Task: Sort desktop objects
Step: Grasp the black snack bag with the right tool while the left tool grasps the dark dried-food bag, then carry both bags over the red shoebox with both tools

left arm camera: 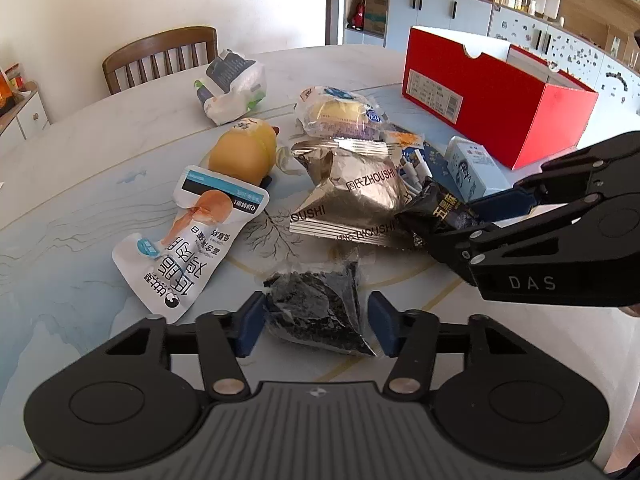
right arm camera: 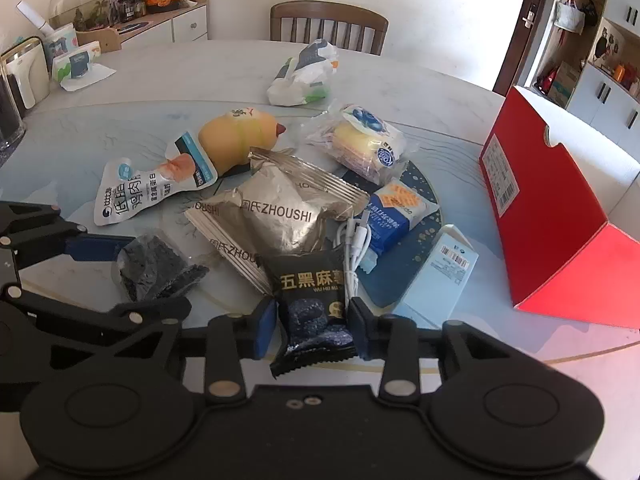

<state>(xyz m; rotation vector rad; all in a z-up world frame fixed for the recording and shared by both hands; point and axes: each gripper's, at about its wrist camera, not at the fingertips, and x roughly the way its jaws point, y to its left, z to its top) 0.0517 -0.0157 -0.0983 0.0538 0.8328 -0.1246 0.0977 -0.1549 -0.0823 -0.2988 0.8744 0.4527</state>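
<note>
My left gripper (left arm camera: 316, 326) straddles a clear packet of dark seaweed-like snack (left arm camera: 316, 308), also in the right wrist view (right arm camera: 154, 266); its blue pads (left arm camera: 250, 328) touch the left side, with a small gap on the right. My right gripper (right arm camera: 312, 326) is closed on a black sesame snack packet (right arm camera: 312, 300), also in the left wrist view (left arm camera: 440, 212). A silver ZHOUSHI packet (right arm camera: 276, 212), a white chicken pouch (right arm camera: 140, 188), a yellow toy (right arm camera: 240, 136), a wrapped cake (right arm camera: 360, 144) and a white cable (right arm camera: 354, 248) lie around them.
A red cardboard box (right arm camera: 560, 208) stands open at the right. A pale blue carton (right arm camera: 440, 276), a blue biscuit packet (right arm camera: 396, 212) and a white bag (right arm camera: 304, 76) lie on the round marble table (right arm camera: 460, 128). A wooden chair (right arm camera: 328, 26) stands behind.
</note>
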